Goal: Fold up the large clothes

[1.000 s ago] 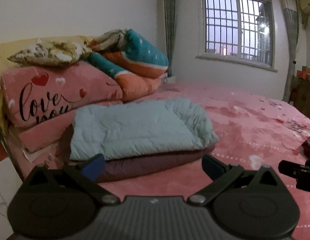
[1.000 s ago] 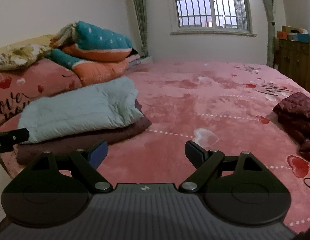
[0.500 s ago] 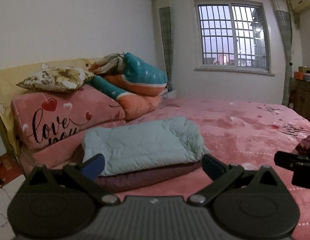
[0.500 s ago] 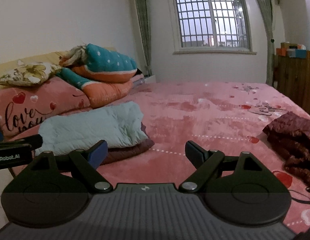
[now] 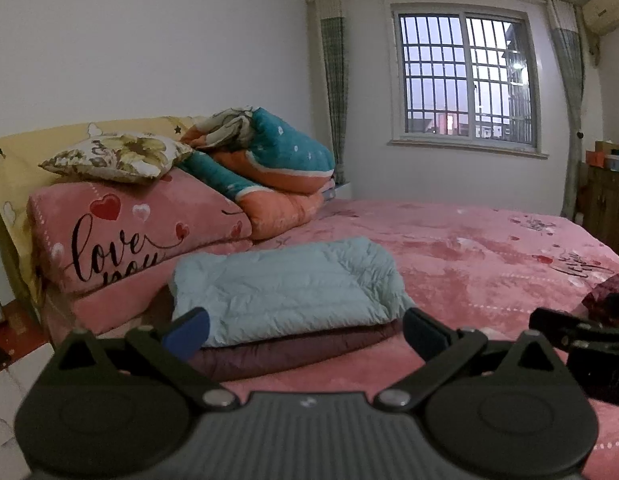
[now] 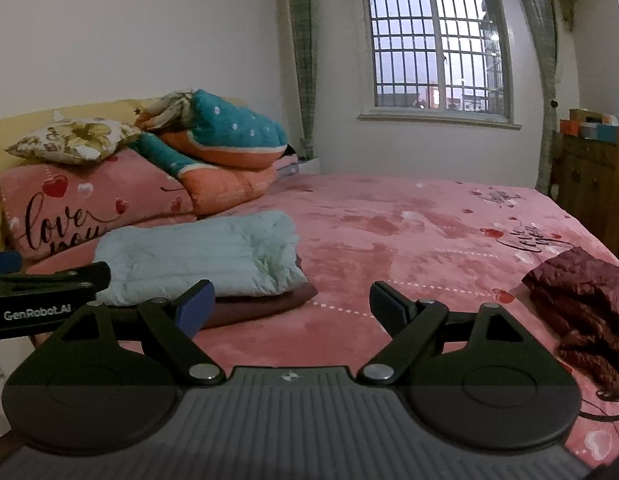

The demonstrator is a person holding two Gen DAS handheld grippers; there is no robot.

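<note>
A folded pale blue padded coat lies on top of a folded maroon garment at the left side of the pink bed. A crumpled dark red padded garment lies unfolded at the bed's right edge. My left gripper hangs open in front of the folded stack, holding nothing. My right gripper is open too, over bare bedspread between the stack and the red garment. Each gripper shows at the edge of the other's view.
Pink "love you" pillows with a floral cushion and a teal-and-orange quilt are stacked at the headboard. A barred window is on the far wall. A wooden cabinet stands right of the bed. Floor shows at far left.
Both grippers have pulled back and tilted up from the folded stack, which now looks smaller and lower in view. Both stay open and empty.
</note>
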